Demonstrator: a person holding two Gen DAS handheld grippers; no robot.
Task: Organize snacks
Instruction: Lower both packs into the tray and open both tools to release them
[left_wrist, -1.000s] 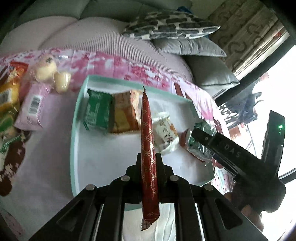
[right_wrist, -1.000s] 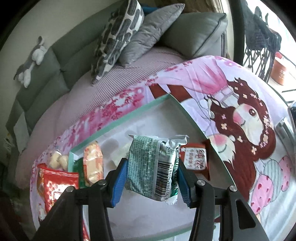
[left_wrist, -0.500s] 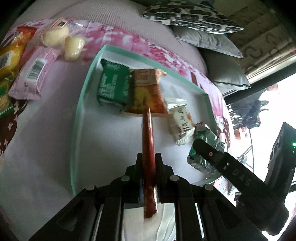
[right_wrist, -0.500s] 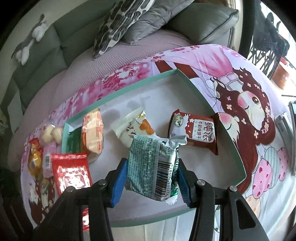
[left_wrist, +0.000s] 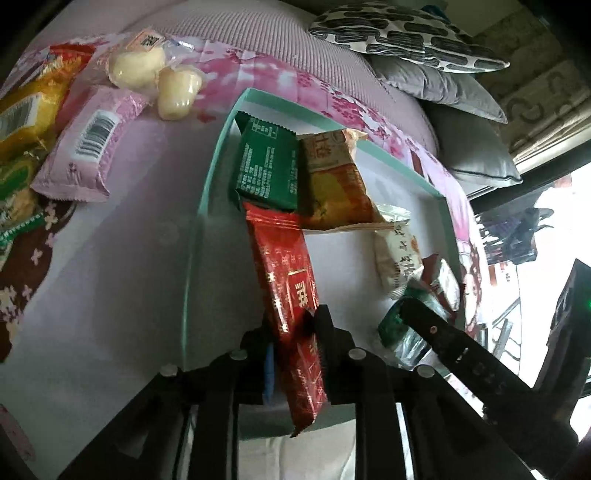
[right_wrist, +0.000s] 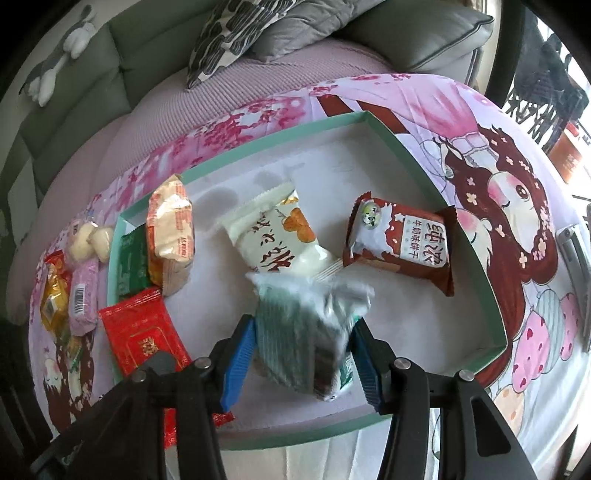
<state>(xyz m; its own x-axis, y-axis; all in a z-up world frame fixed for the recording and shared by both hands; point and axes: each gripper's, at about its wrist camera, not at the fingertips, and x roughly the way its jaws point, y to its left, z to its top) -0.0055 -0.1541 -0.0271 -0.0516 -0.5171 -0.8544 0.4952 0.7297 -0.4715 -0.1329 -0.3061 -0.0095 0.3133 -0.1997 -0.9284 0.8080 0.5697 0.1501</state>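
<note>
Snacks are being dropped into the shallow tray (right_wrist: 406, 155), which lies on a printed cloth over what seems to be a low bench; a sofa stands behind. The step in hand is the release of two packets at once. The left hand-held gripper (left_wrist: 295, 354) has the long red packet (left_wrist: 284, 273) between its jaws, which are opening; the packet's far end already rests on the tray floor beside the green packet (left_wrist: 267, 166) near the tray's left edge. The right hand-held gripper (right_wrist: 303, 354) is also opening around the grey-green packet (right_wrist: 306, 332), which looks blurred, so it is probably slipping free onto the tray near its front edge.

Already in the tray are the orange packet (right_wrist: 171, 229), a white packet (right_wrist: 277, 236) in the middle and a brown packet (right_wrist: 402, 243) toward the right edge. Outside it, off the left edge, lie a pink packet (left_wrist: 86, 144), a yellow packet (left_wrist: 26, 107) and some pale sweets (left_wrist: 155, 77).

Next, I judge, both jaws should spread fully and lift clear without dragging the packets, then one should reach left for the loose items outside the tray.
</note>
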